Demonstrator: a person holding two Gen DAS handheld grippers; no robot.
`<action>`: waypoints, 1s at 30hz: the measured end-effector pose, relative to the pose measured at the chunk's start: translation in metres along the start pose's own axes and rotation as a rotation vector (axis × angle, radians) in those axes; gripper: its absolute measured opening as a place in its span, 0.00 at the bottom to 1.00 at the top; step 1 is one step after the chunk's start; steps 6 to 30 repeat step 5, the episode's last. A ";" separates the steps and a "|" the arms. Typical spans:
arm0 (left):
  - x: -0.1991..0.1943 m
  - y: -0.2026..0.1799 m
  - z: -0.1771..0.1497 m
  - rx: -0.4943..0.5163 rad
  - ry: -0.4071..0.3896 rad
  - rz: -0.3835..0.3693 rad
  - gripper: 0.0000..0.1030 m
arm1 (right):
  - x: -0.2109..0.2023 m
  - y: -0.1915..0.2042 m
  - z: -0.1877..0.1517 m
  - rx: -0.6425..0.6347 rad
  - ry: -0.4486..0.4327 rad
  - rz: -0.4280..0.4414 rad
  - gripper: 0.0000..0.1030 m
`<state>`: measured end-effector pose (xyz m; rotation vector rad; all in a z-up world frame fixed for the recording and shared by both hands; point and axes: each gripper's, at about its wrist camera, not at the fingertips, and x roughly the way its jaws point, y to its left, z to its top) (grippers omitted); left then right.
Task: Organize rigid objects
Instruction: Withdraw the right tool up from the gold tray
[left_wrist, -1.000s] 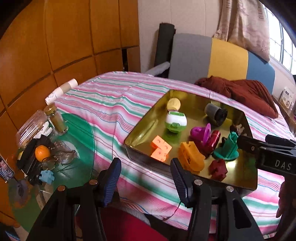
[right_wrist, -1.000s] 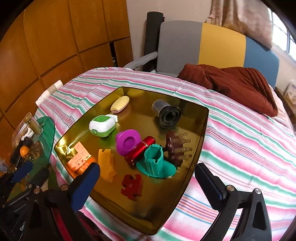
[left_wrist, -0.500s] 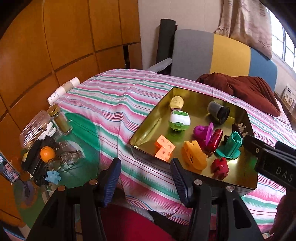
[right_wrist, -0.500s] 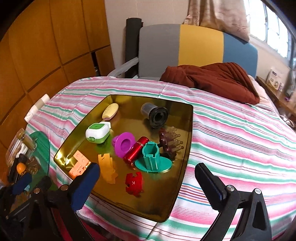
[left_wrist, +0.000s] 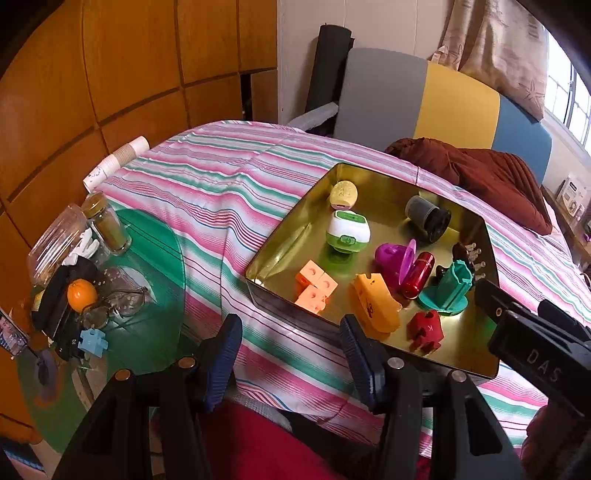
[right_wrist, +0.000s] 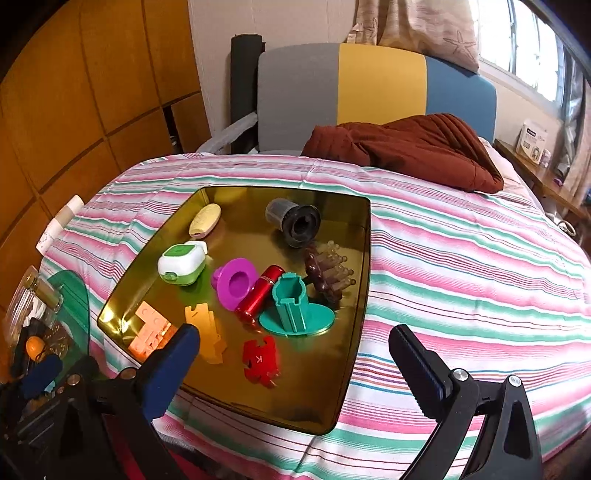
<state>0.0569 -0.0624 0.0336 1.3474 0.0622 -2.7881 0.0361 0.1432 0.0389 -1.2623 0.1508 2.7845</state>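
A gold metal tray (right_wrist: 317, 398) lies on the striped bedspread (right_wrist: 461, 266) and holds several small toys. Among them are a teal stand (right_wrist: 295, 306), a red cylinder (right_wrist: 258, 295), a red puzzle piece (right_wrist: 260, 360), an orange block piece (left_wrist: 316, 290), a yellow-orange piece (left_wrist: 375, 306), a purple cup (left_wrist: 393, 256), a green-and-white case (left_wrist: 347, 230) and a grey cup (left_wrist: 428, 218). My left gripper (left_wrist: 288, 354) hangs open before the tray's near left corner. Over the tray's near edge, my right gripper (right_wrist: 295, 365) is open and wide. Neither holds anything.
A green glass side table (left_wrist: 155, 266) stands to the left with jars, an orange, glasses and a blue puzzle piece (left_wrist: 92, 341). Stacked paper cups (left_wrist: 118, 162) lie at the bed's edge. A brown blanket (right_wrist: 406, 147) is bunched against the tricolour headboard.
The right wrist view has rolled and swung, so more of the bed's right side shows. The left view has shifted only slightly. Both grippers stay open and the toys have not moved.
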 end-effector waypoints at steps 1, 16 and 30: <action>-0.001 -0.001 -0.001 0.000 -0.007 0.005 0.54 | 0.001 -0.001 0.000 0.004 0.002 0.005 1.00; -0.003 -0.004 -0.002 0.013 -0.030 0.029 0.54 | 0.003 -0.002 -0.001 0.007 0.012 0.009 1.00; -0.003 -0.004 -0.002 0.013 -0.030 0.029 0.54 | 0.003 -0.002 -0.001 0.007 0.012 0.009 1.00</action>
